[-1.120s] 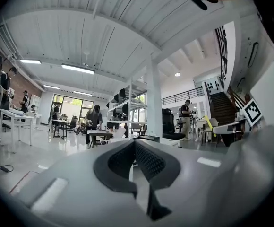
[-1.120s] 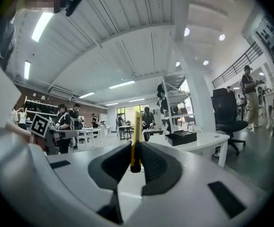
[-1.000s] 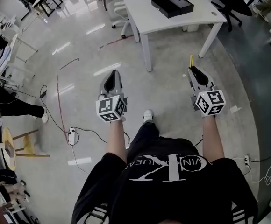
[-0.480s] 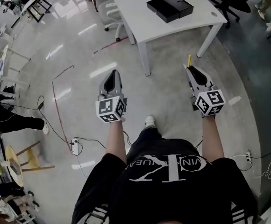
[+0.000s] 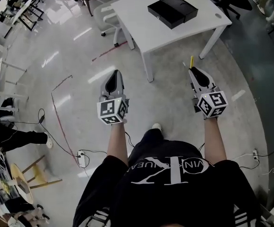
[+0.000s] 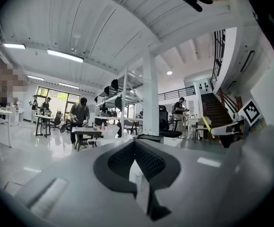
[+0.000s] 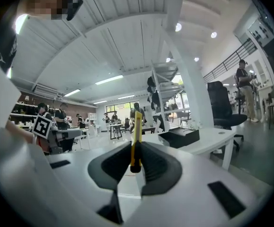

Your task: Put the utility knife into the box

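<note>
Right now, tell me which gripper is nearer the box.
Right. The right gripper, shut on the knife, is short of the table, with the box ahead and slightly to its left. The left gripper is farther away, with the box well off to its right.

1. The tabletop (image 5: 151,25) takes up the upper middle of the head view. The box (image 5: 172,9) lies on it, toward its upper right part.
2. A chair (image 5: 106,14) stands just left of the tabletop.
3. The left tool (image 5: 114,73) and right tool (image 5: 194,70) hang side by side over the floor (image 5: 71,89), below the tabletop in the frame and well apart from the box.
4. The utility knife (image 5: 192,61) sits between the right tool's jaws, pointing toward the tabletop's lower edge.
5. A power strip (image 5: 82,159) lies on the floor at lower left.
</note>
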Motion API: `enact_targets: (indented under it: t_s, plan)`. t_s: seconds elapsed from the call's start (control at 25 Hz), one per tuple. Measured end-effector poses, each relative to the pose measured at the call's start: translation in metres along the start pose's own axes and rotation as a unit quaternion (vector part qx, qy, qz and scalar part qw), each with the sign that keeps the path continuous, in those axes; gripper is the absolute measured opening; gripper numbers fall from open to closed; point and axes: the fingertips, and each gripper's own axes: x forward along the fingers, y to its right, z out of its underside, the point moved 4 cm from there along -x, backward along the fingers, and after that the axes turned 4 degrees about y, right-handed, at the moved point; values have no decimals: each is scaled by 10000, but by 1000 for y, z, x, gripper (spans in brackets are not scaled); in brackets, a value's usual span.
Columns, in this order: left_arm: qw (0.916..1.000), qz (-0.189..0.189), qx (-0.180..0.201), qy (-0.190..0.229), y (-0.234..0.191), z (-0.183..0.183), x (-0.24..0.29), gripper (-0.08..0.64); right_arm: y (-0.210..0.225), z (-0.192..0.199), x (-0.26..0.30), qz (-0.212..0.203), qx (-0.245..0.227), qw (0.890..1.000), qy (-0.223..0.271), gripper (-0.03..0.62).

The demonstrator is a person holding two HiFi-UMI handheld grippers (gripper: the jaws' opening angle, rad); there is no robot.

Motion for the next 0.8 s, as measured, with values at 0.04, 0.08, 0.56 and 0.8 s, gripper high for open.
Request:
enact_targets:
  t_s: [0.04,0.08,0.56,0.8]
  plan:
    - [10000,29,9,-12,-4,1,5,5,0,1,5,24,6,10000,-5,72]
    - [10000,55,19,-20,-8,2,10,5,1,2,10,46,14,10000,-4,72]
    - [9996,257,-80,-61,-29,13,45,4,5,5,49,131,8,9999,-31,72]
    - [9997,167,-122,-108,-43,21,65,4,15,4,84,16,-80,9999,-111,72]
